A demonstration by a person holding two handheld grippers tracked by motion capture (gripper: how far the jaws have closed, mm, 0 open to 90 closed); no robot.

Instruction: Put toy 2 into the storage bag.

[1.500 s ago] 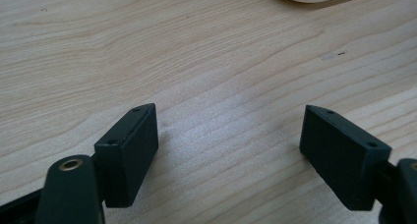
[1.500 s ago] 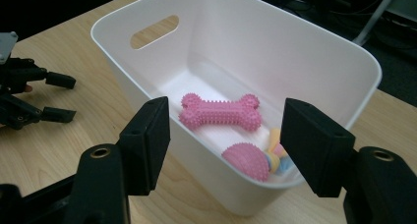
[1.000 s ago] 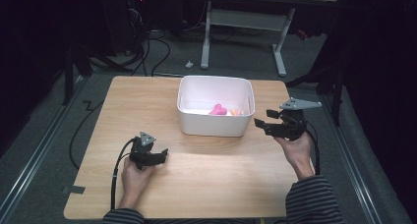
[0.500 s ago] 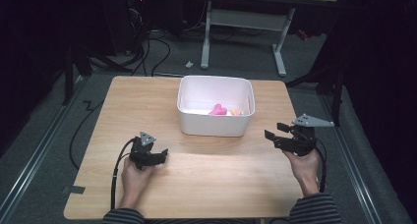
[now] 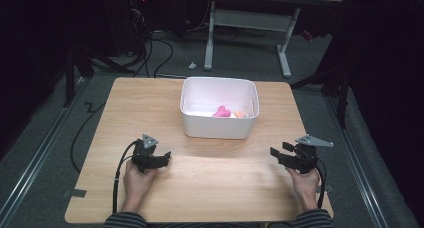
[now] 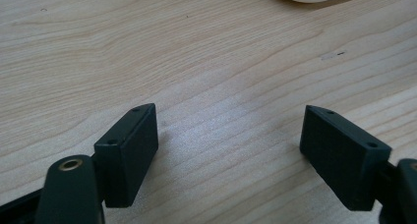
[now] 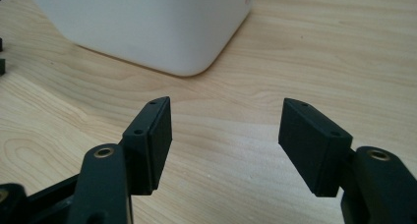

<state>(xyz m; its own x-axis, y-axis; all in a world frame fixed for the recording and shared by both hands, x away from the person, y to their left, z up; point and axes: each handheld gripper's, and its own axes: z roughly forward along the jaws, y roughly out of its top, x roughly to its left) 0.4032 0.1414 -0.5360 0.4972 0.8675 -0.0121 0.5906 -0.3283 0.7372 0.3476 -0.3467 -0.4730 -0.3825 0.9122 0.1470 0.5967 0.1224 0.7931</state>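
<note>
A: The left gripper (image 5: 164,156) sits low at the table (image 5: 225,193), jaws apart and empty. Any risk?

B: Little there. The bin (image 5: 215,129) stands mid-table, beyond both grippers, with a pink toy (image 5: 221,111) inside.

A: And the right gripper (image 5: 276,152)?

B: Released too, nothing between its jaws. It's near the bin's corner, so a careless swing could clip it and skid the bin.

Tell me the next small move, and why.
Probably lower the right gripper to rest on the table, as the left gripper does. Both have open, empty fingers, and the pink thing and orange thing already lie in the bin.
</note>
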